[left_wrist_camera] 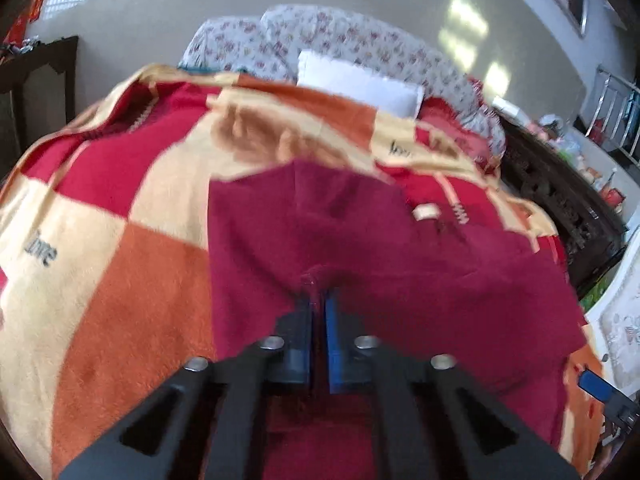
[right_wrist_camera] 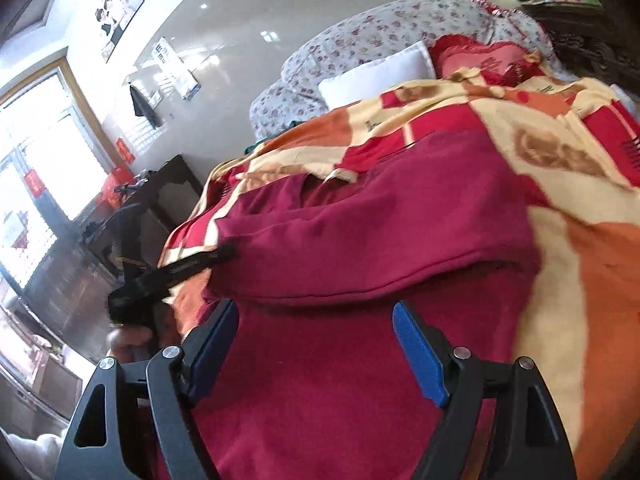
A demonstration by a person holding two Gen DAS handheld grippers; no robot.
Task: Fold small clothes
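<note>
Maroon garment (left_wrist_camera: 400, 264), soft and creased, partly folded over on checked blanket (left_wrist_camera: 120, 280)

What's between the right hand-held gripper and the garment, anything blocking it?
Nothing visible. The right hand-held gripper is open right over the dark red garment, which lies on the checked blanket with no object between them. The left hand-held gripper is already shut on the cloth, off to the side.

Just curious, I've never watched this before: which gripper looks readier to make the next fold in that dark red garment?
Probably the left gripper: it is shut on a pinch of the dark red garment. The right gripper is open above the cloth, gripping nothing.
</note>
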